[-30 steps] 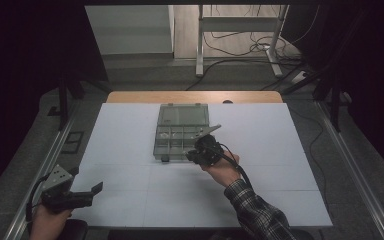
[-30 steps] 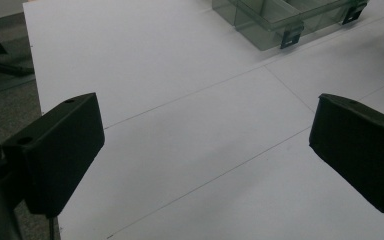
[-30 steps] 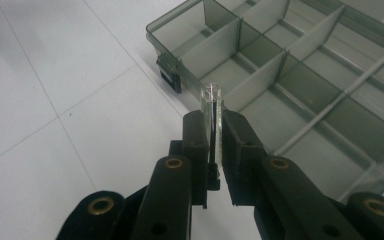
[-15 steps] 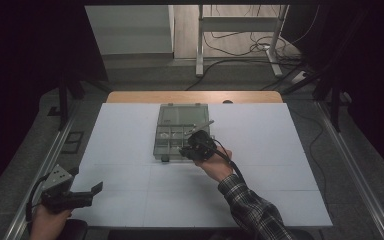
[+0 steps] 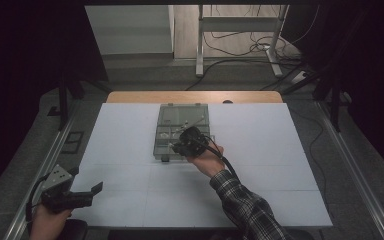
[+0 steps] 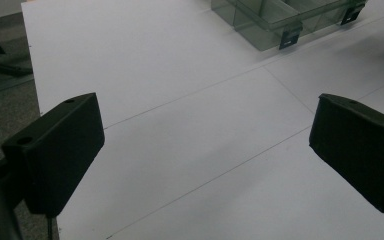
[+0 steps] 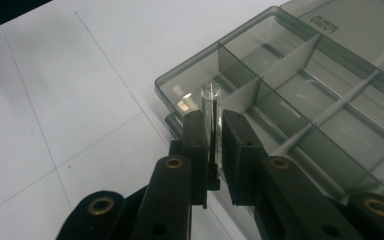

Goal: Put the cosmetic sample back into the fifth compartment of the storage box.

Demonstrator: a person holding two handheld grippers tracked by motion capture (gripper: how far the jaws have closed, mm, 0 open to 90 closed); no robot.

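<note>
A smoky clear compartment box (image 5: 182,116) lies open at the middle of the white table sheet (image 5: 280,165). My right gripper (image 5: 178,146) hovers over the box's near end, shut on a small clear tube (image 7: 211,102). In the right gripper view my right gripper (image 7: 213,135) holds that tube upright between its jaws, above a corner compartment of the box (image 7: 330,100). At the table's near left corner my left gripper (image 5: 92,192) is open and holds nothing. The left gripper view shows my left gripper (image 6: 205,160) with its jaws wide apart over bare sheet, the box (image 6: 275,20) far ahead.
Bare wooden table edge (image 5: 195,96) shows behind the sheet. Metal rails (image 5: 45,165) run along both sides of the table. A stand's legs and cables (image 5: 240,47) are on the floor beyond.
My right gripper has moved left and a little forward over the box's near end with the tube in it. The left gripper has stayed put.
</note>
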